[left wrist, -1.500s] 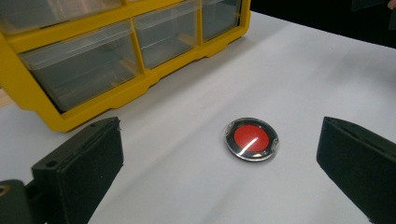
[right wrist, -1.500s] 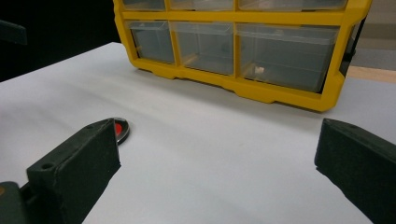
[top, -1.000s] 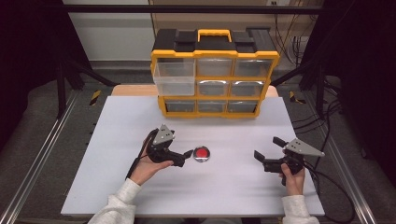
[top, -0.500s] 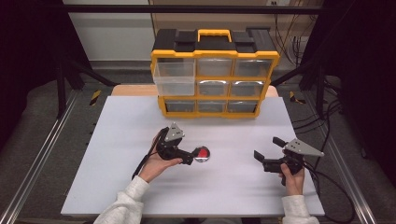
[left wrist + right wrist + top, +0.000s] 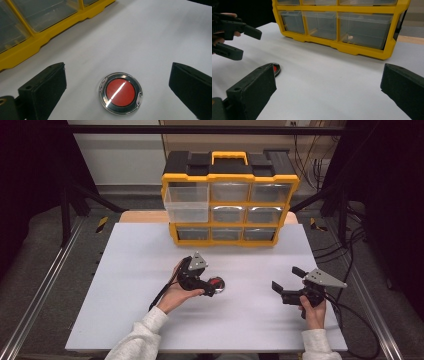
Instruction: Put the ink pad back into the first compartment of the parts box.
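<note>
White tabletop [image 5: 150, 265] holds a round red badge [image 5: 120, 93], lying flat, face up; left tongs [image 5: 117, 87] gape around it.

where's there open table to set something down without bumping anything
The white table is bare left of the left hand-held gripper, and in the strip between the red disc and the right hand-held gripper. It is crowded along the yellow drawer organizer, whose upper-left drawer sticks out.
</note>
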Demonstrator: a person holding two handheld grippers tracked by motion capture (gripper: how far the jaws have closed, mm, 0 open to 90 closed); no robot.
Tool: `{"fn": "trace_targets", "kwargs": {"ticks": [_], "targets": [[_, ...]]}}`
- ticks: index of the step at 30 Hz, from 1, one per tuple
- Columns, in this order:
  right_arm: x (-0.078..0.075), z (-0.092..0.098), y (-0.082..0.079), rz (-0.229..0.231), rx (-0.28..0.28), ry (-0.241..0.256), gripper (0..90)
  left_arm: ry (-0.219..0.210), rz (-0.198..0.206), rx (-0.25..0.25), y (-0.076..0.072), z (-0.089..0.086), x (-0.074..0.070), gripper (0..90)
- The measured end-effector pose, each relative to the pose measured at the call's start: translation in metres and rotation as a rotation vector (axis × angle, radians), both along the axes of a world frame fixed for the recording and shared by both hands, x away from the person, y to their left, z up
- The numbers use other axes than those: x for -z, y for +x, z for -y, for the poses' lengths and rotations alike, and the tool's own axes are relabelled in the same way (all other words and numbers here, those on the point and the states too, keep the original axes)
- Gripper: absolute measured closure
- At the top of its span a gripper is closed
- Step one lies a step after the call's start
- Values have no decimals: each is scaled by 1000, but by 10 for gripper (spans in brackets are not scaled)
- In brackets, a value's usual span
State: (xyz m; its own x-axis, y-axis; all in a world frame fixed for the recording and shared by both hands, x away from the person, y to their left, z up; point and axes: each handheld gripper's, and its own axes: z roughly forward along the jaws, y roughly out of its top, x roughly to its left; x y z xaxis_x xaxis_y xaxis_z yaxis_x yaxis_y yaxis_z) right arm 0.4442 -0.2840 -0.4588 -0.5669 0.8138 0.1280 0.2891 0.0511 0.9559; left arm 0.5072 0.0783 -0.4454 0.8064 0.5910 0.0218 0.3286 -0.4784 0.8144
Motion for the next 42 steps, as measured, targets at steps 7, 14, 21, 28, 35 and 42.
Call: {"fn": "trace_targets", "kwargs": {"ticks": [7, 14, 21, 28, 35, 42], "targets": [[0, 0, 0, 1, -2, 1, 4, 23, -19, 9, 3, 7, 7, 14], [0, 0, 0, 1, -3, -3, 4, 66, -48, 13, 4, 13, 16, 13], [0, 0, 0, 1, -2, -1, 4, 113, -75, 12, 6, 20, 28, 21], [0, 0, 0, 1, -2, -3, 4, 149, -103, 3, 9, 22, 36, 72], [0, 0, 0, 0, -2, -1, 4, 164, -126, -14, 10, 22, 39, 145], [0, 0, 0, 0, -3, -3, 4, 185, -119, -22, 10, 24, 41, 197]]}}
